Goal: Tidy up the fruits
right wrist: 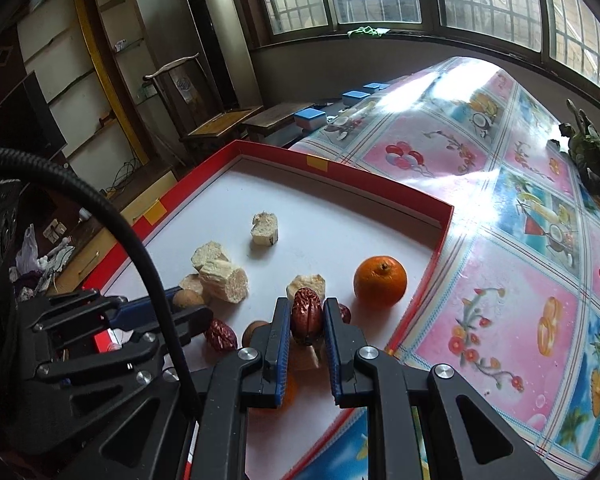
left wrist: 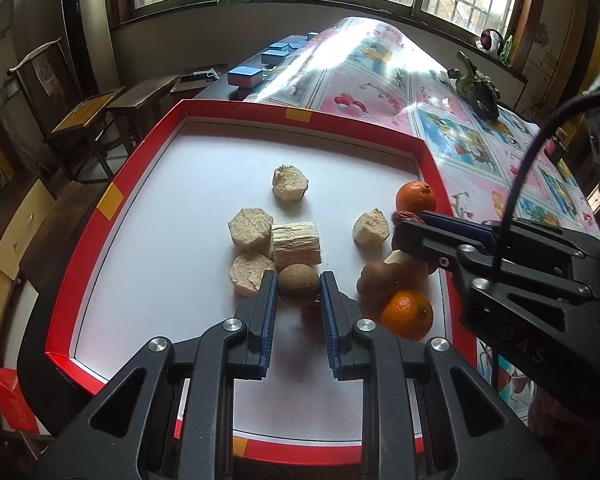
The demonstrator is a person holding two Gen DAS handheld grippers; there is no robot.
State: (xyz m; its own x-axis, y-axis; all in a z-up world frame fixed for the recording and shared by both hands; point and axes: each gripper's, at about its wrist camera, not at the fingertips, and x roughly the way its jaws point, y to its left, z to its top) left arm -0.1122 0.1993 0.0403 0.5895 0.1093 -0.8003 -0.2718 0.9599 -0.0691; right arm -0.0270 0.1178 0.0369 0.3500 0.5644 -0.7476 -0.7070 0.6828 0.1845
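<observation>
On the worktop: a red-rimmed tray (left wrist: 112,200) with a white floor is sitting on a bright patterned cloth (right wrist: 500,280) under the windows.
Left gripper: the left gripper (left wrist: 299,288) is hanging low over the near part of the tray, its jaws spread just wider than the small brown round fruit (left wrist: 299,289) sitting between them; whether the blue pads are touching its sides, I cannot tell.
Right gripper: the right gripper (right wrist: 307,316) is reaching in from the right side of the tray, its jaws pinching a wrinkled red date (right wrist: 307,316) and holding it upright.
Pale chunks: a cluster of pale cut chunks (left wrist: 296,244) is lying mid-tray just beyond the brown fruit, with one lone chunk (left wrist: 290,184) further back and another chunk (left wrist: 371,227) off to the right.
Oranges: one orange (left wrist: 416,198) is resting near the tray's right wall; a second orange (left wrist: 407,314) is sitting nearer, beside a brown fruit (left wrist: 376,280).
Loose dates: another red date (right wrist: 221,335) is lying on the tray floor between the two grippers.
Further back: blue-topped boxes (left wrist: 243,76) are lining the worktop's far left edge, and a dark green ornament (left wrist: 478,88) is standing on the cloth to the right.
Room: a wooden chair (left wrist: 72,108) is standing off to the left.
</observation>
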